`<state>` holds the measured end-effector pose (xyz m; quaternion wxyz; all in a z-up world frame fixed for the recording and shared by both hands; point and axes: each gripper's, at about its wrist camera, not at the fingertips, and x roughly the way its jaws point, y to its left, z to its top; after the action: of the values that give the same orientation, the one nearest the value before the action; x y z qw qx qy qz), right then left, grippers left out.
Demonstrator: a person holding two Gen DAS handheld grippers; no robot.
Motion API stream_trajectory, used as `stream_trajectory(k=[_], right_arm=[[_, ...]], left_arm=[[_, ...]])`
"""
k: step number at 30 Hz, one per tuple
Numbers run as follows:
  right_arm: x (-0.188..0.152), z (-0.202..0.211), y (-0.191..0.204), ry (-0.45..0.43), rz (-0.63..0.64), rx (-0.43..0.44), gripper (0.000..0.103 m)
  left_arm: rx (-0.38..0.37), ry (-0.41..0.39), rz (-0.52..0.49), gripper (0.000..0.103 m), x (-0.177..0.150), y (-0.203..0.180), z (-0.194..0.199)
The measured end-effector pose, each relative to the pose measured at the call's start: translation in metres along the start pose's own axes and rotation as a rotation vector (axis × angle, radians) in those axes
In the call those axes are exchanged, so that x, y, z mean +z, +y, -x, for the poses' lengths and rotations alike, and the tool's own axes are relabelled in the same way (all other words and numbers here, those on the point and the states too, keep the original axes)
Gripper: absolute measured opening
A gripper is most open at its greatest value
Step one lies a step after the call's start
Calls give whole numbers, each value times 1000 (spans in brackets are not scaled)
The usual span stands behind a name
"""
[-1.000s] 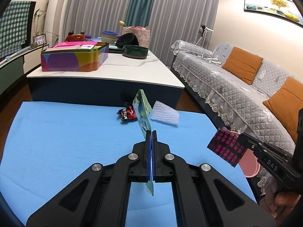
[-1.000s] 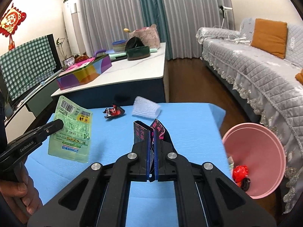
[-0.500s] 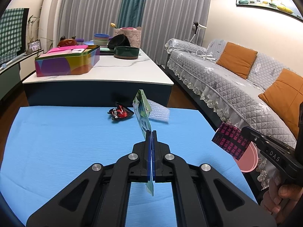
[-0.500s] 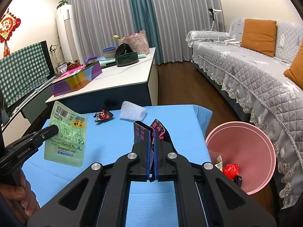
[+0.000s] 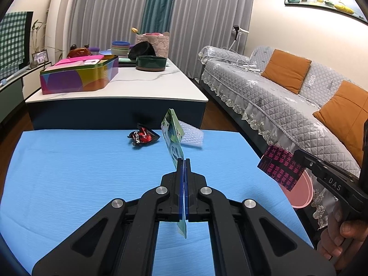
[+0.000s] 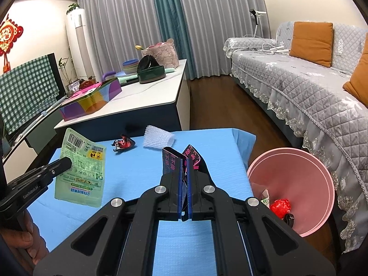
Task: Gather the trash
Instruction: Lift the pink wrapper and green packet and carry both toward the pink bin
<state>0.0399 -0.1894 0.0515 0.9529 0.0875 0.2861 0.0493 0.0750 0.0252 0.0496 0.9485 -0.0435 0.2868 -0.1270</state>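
The left gripper is clamped on a green wrapper, which stands edge-on between its fingers above the blue table. The right gripper pinches a black-and-pink wrapper that sticks up past its fingertips, just left of the pink bin. A red-and-black wrapper and white foam netting lie at the table's far edge

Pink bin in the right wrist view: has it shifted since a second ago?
Yes, in the picture: the pink bin sits lower and further right against the sofa; whether camera or bin moved, cannot tell.
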Motion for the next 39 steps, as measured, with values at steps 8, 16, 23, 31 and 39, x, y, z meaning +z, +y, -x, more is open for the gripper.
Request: stream_trajectory(k=[8, 16, 23, 31, 39], right_arm=[[2, 3, -5, -15, -5, -5, 4], [2, 3, -8, -21, -13, -14, 4], [3, 6, -17, -31, -21, -33, 4], [5, 13, -38, -53, -30, -77, 4], [7, 23, -63, -87, -35, -143, 4]], left_arm=[[-11, -3, -10, 0, -1, -7, -2], [-28, -10, -21, 0, 0, -13, -5], [-48, -6, -37, 0, 1, -26, -9], [-75, 2, -65, 0, 1, -49, -18], [-111, 10, -96, 0, 1, -77, -29]])
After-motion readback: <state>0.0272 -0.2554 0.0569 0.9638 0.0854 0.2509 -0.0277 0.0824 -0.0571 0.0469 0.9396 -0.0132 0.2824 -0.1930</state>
